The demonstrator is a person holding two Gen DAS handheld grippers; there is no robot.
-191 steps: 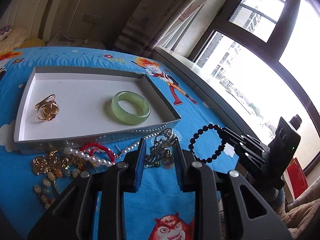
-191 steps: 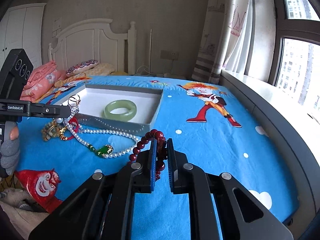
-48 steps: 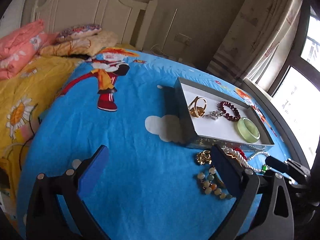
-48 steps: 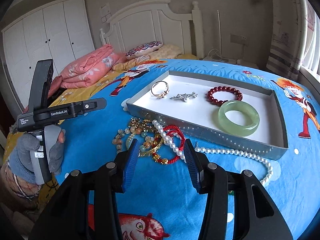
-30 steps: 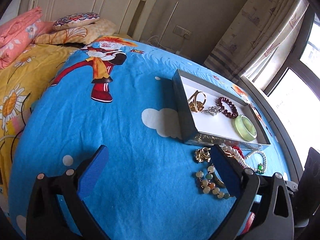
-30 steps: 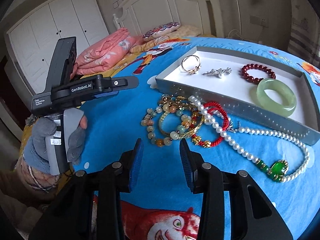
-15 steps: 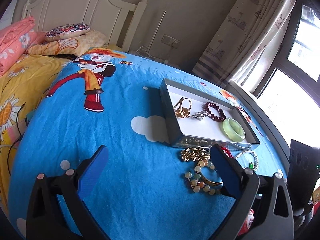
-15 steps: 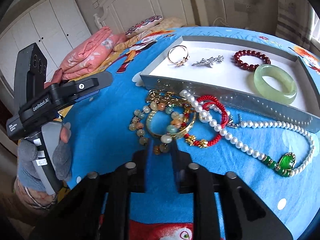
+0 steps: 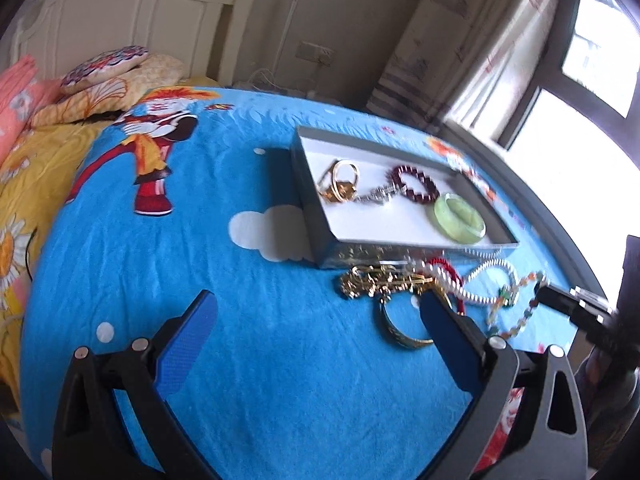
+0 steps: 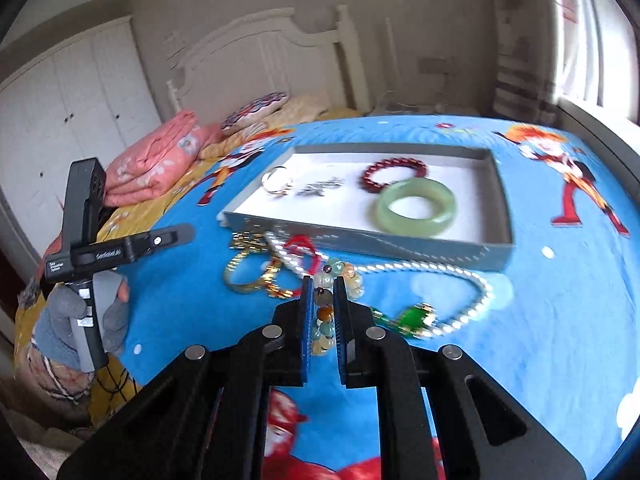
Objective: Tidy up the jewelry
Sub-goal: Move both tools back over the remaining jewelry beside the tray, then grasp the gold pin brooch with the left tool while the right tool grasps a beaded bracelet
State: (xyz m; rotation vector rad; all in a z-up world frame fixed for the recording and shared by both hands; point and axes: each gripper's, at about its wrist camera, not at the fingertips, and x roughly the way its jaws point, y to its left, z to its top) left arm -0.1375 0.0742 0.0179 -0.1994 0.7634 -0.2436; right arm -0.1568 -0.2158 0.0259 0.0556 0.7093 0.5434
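Note:
My right gripper (image 10: 322,284) is shut on a multicoloured bead bracelet (image 10: 325,312) and holds it above the blue bedspread; the bracelet hangs from its tip in the left wrist view (image 9: 520,312). The grey tray (image 10: 400,240) holds a green jade bangle (image 10: 416,208), a dark red bead bracelet (image 10: 394,174), a silver brooch (image 10: 320,188) and a gold ring (image 10: 276,180). In front of the tray lie a pearl necklace with a green pendant (image 10: 420,316), a red cord bracelet (image 10: 304,248) and gold pieces (image 10: 248,272). My left gripper (image 9: 316,320) is open and empty, left of the pile.
The blue cartoon bedspread (image 9: 200,240) covers the bed. Pillows and a pink folded quilt (image 10: 160,160) lie by the white headboard. A window and curtain stand at the right. The gloved hand holding the left gripper (image 10: 80,312) is at the left.
My right gripper has shut on the multicoloured bead bracelet and lifted it out of the pile. The left gripper stays open and has hardly moved.

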